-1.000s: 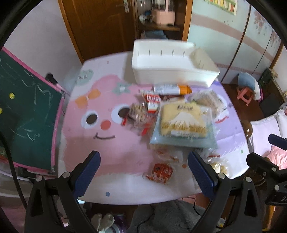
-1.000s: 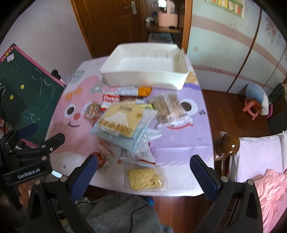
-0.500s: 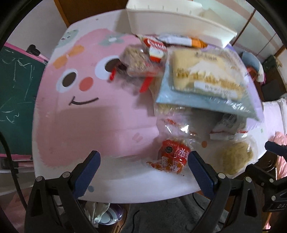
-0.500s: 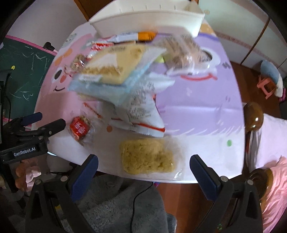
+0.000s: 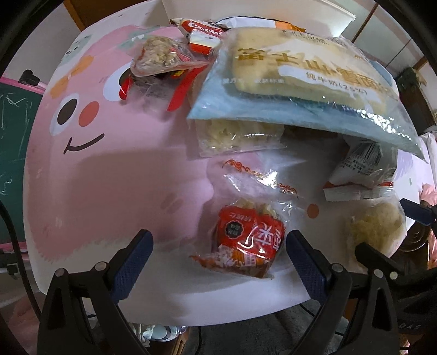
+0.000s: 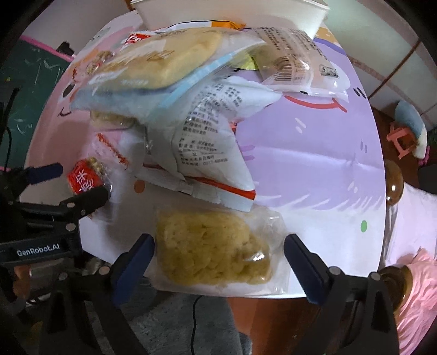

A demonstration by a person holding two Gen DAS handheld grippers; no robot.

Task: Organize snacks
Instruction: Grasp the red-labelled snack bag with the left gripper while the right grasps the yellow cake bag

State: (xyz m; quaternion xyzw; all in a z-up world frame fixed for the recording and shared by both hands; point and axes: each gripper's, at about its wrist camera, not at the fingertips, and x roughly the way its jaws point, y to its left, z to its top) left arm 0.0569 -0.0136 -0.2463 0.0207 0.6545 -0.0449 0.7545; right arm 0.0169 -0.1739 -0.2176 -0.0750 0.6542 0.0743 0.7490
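A pile of snack packets lies on the cartoon tablecloth point(image 5: 114, 174). My left gripper point(image 5: 218, 251) is open, its fingers either side of a small red snack packet point(image 5: 245, 243) near the front edge; that packet also shows in the right wrist view point(image 6: 83, 181). My right gripper point(image 6: 218, 259) is open around a clear bag of yellow noodle snack point(image 6: 215, 254) at the front edge. A large blue bread bag point(image 5: 300, 82) tops the pile, with a white printed packet point(image 6: 207, 139) below it. The white bin point(image 6: 229, 16) stands at the back.
Cookie packets point(image 5: 202, 32) and a clear crumbly snack bag point(image 5: 161, 57) lie near the bin. A green chalkboard point(image 5: 13, 131) stands left of the table. The left gripper's body point(image 6: 49, 215) sits at the left of the right wrist view. A pink stool point(image 6: 401, 139) stands on the floor at right.
Both grippers have dropped down and forward toward the table's front edge. The red packet now lies between the left fingers and the noodle bag between the right fingers. Both stay open.
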